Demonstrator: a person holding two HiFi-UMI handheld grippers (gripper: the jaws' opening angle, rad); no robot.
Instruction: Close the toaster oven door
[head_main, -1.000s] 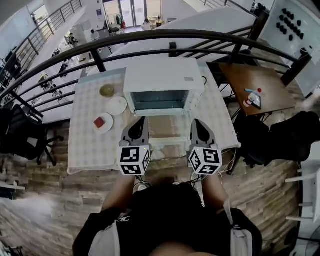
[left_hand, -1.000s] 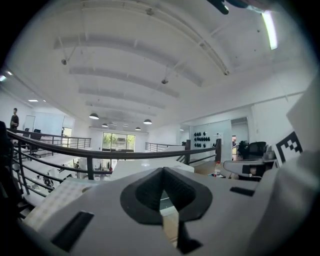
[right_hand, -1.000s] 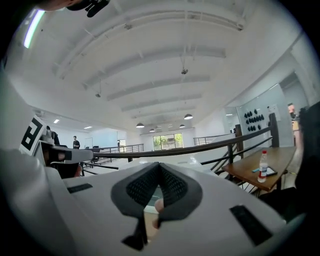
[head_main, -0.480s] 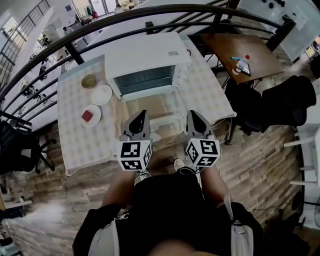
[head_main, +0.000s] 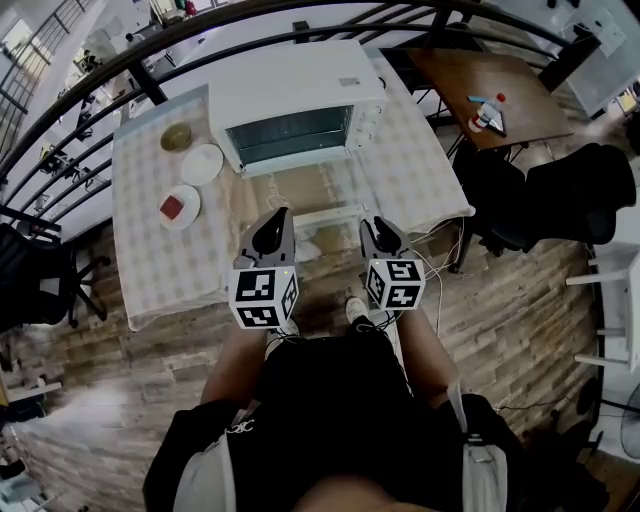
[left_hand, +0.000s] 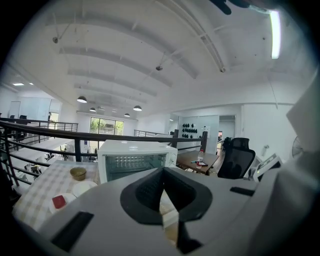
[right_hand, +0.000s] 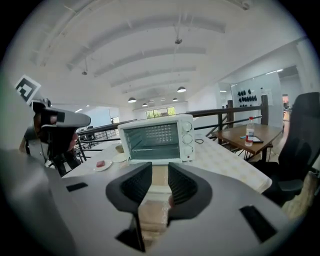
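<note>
Table (head_main: 150, 290) edge near open door (head_main: 300, 190): left hand-held gripper (head_main: 275, 220) clenched, right hand-held gripper (head_main: 372, 230) just opening, empty.

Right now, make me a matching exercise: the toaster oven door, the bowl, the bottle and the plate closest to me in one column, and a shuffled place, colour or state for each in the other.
1. toaster oven door
2. bowl
3. bottle
4. closest plate

A. stands on the brown table
B. folded down, open
C. carries a red piece
D. olive-brown

Pairs: 1-B, 2-D, 3-A, 4-C.
</note>
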